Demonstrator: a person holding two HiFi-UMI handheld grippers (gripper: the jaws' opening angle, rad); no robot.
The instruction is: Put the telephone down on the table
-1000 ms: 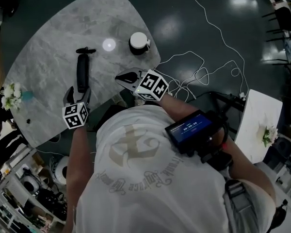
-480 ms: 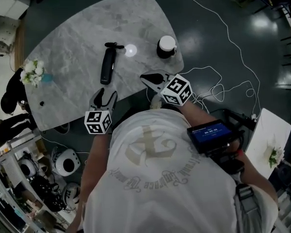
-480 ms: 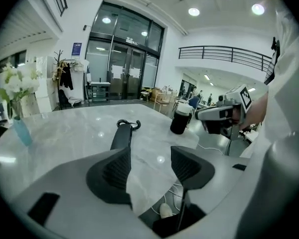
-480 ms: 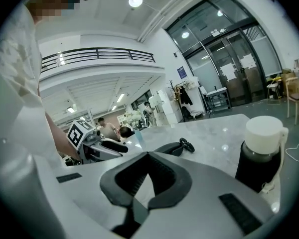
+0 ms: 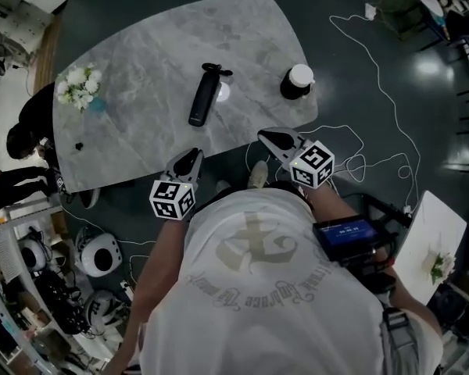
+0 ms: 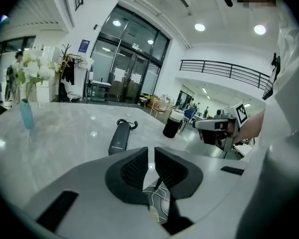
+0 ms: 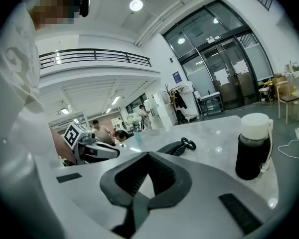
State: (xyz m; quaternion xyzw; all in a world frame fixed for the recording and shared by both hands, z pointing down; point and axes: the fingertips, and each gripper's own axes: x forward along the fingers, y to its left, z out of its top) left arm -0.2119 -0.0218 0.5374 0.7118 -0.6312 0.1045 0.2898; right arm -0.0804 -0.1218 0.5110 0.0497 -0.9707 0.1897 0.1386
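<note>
The black telephone handset (image 5: 204, 98) lies flat on the grey marble table (image 5: 141, 69), its coiled cord at the far end, with nothing touching it. It also shows in the left gripper view (image 6: 120, 137) and the right gripper view (image 7: 175, 148). My left gripper (image 5: 194, 155) hangs off the table's near edge; its jaws (image 6: 151, 151) have just been closing, only a thin slit is left, and nothing is between them. My right gripper (image 5: 264, 136) is beyond the near edge too, shut and empty (image 7: 148, 154).
A black bottle with a white cap (image 5: 298, 80) stands near the table's right edge. A small vase of white flowers (image 5: 80, 88) sits at the left end. White cables (image 5: 359, 155) loop across the dark floor. A white side table (image 5: 426, 209) stands at right.
Both grippers have drawn back from the table towards the person's body. The left jaws went from wide open to nearly closed. The telephone stays lying on the table.
</note>
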